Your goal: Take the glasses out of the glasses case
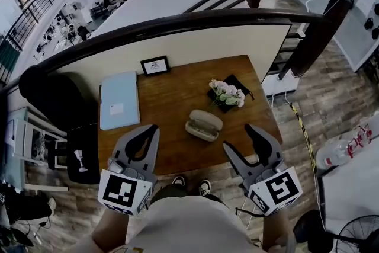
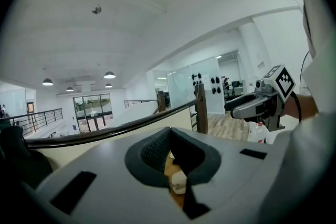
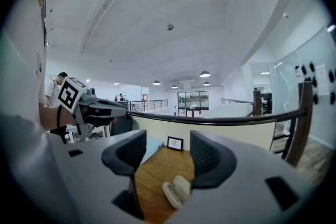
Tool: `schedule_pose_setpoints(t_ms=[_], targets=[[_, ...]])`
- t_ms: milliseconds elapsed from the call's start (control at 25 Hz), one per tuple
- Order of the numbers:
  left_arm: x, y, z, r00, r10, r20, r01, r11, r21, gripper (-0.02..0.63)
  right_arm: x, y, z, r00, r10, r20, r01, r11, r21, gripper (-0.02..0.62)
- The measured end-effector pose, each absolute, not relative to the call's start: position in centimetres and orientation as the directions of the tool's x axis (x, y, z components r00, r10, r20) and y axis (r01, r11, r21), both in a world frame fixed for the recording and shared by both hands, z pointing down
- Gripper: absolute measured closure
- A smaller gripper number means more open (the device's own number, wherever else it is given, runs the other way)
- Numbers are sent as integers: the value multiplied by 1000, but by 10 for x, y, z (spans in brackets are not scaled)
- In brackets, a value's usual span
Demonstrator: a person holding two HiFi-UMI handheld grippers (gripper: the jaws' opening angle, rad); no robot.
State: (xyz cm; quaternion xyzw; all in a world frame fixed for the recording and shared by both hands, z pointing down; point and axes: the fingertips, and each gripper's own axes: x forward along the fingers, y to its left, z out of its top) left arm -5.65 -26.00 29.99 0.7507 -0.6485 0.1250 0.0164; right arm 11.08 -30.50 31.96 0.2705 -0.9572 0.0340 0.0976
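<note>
So we're up on a mezzanine with a dark railing (image 1: pixel 177 23) curving behind a small wooden desk (image 1: pixel 172 145). On it there's a blue folder (image 1: pixel 119 99) at the left, a little picture frame (image 1: pixel 155 66) at the back, some flowers (image 1: pixel 228 93) on the right, and the glasses case (image 1: pixel 203 125) pretty much in the middle.

The case is already hinged open like a clamshell, with the lid standing behind the lower half. We can't really tell what's in the lower half; it's too small to read.

The left gripper (image 1: pixel 153 129) has its fingers (image 2: pixel 152 152) pressed together at the tips with nothing in them. The right gripper (image 1: pixel 235 136) has its fingers (image 3: pixel 207 157) spread wide and is also empty. Its own view shows the case lying on the desk beyond the gap, apart from both fingers.

What we think matters for the next move is that the case sits ahead of both grippers and roughly between them, with its long axis running across the desk from left to right, slightly tilted. Neither gripper is clearly nearer in the head view. The right one is open and lined up on the case, so we'd guess it goes in for the glasses while the left steadies the case. Since the left is closed, it would need to open first if it's going to clamp anything.
</note>
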Motion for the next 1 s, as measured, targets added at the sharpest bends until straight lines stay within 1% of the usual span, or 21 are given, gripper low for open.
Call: schedule_pose_setpoints(t_ms=[160, 360, 520, 720, 1000], targets=[[-68, -269, 306, 153, -962, 226, -975, -184, -123, 604, 93, -308, 329, -826, -503, 254, -517, 856, 12, 333], [-82, -283, 311, 193, -953, 234, -969, -222, -106, 604, 80, -315, 341, -804, -521, 285, -548, 837, -16, 347], [-91, -295, 329, 220, -938, 269, -964, -251, -87, 604, 71, -324, 357, -795, -527, 301, -568, 820, -63, 365], [-93, -312, 359, 262, -908, 327, -954, -294, -51, 604, 60, -338, 397, -740, -526, 419, -567, 823, 31, 370], [-92, -347, 418, 292, -859, 421, -945, -326, -9, 604, 37, -366, 474, -716, -429, 551, -529, 848, -28, 385]])
